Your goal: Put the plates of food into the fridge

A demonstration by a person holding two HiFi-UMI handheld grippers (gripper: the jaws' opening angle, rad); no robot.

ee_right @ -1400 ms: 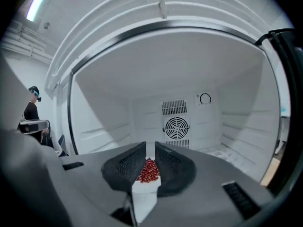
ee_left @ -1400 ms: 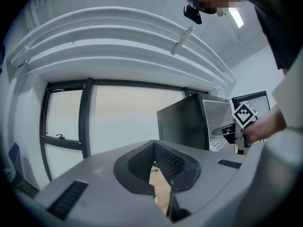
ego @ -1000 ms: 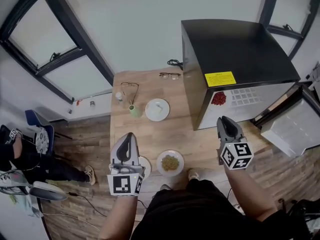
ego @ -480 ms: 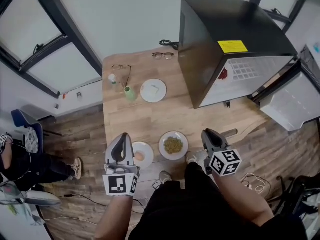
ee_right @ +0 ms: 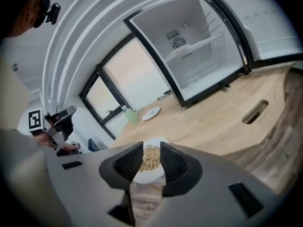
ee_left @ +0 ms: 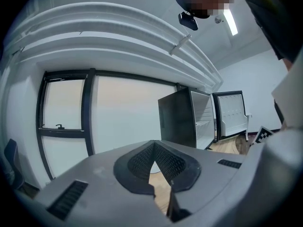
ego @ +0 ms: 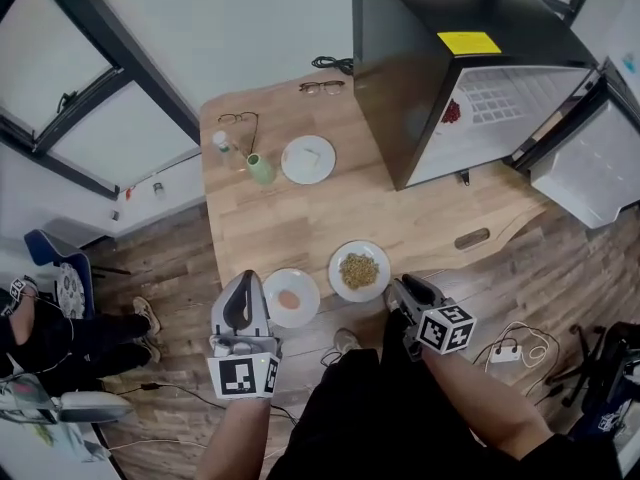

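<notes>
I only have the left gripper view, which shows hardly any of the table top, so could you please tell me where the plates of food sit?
Observer: Three plates are on the table; the plate with pink food lies just ahead of the left claw.
Operator: Thank you. Where is the right claw?
Observer: At the table's near edge, facing the plate of grains; its jaws have just been opening and stand apart, that plate's near rim lined up in the gap, not gripped.
Operator: And the third plate?
Observer: Farther back on the table, beside a green bottle.
</notes>
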